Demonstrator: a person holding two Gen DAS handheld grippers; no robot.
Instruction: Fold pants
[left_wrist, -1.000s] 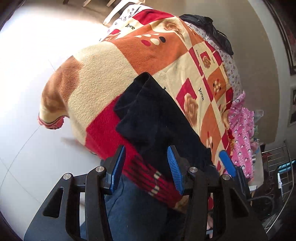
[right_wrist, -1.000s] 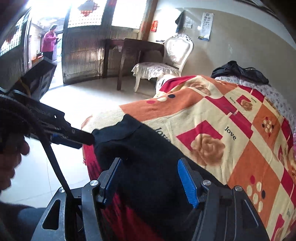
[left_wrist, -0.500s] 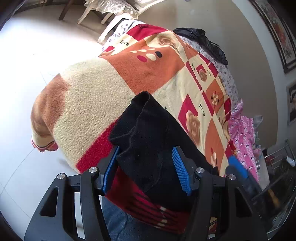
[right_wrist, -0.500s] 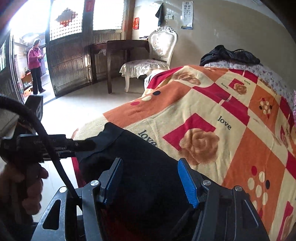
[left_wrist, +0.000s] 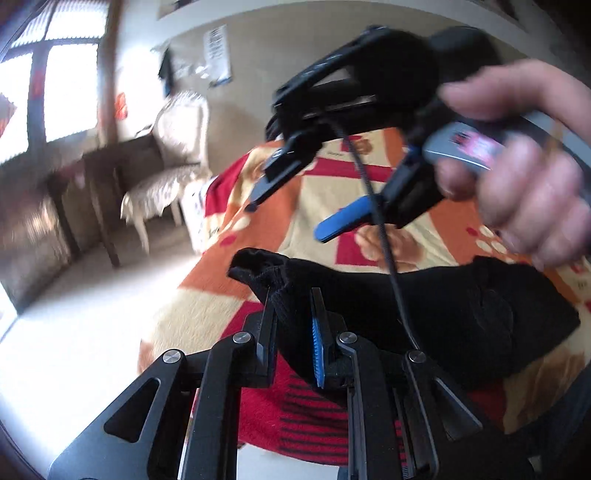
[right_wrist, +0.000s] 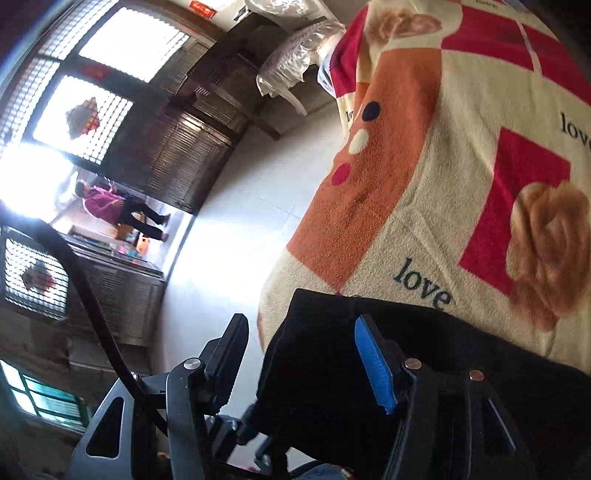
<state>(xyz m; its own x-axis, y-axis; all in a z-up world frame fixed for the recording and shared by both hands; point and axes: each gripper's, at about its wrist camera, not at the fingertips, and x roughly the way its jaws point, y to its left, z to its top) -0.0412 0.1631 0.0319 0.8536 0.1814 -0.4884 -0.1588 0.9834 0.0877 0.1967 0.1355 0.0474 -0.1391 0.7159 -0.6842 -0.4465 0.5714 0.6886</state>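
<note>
A: Log entry. Bed (left_wrist: 332, 192) with patchwork blanket (right_wrist: 461, 166) fills most of both views. Black pants (left_wrist: 443, 314) lie on it at the near edge, spread from 6 toward 3 o'clock in the left wrist view.

B: Left tongs (left_wrist: 293, 332)?

A: Nearly closed, pinching a bunched edge of the pants; the fabric rises in a peak toward 12 o'clock between the fingers.

B: Right tongs (right_wrist: 303, 354)?

A: Wide apart, gripping nothing. In their own view they hover over a corner of the pants at 6 o'clock; one blue pad sits above the cloth, the other finger is out past the bed edge. In the left view they hang at 1 o'clock, above the pants, held in the right hand (left_wrist: 517, 158). View is blurred.

B: Step?

A: Judgement: start of a fold, one edge picked, second grip not yet made. Next move calls for the right tongs to drop onto the matching edge and close, then both carry it across.

B: Background?

A: Chair (left_wrist: 173, 147), at 10 o'clock.
</note>
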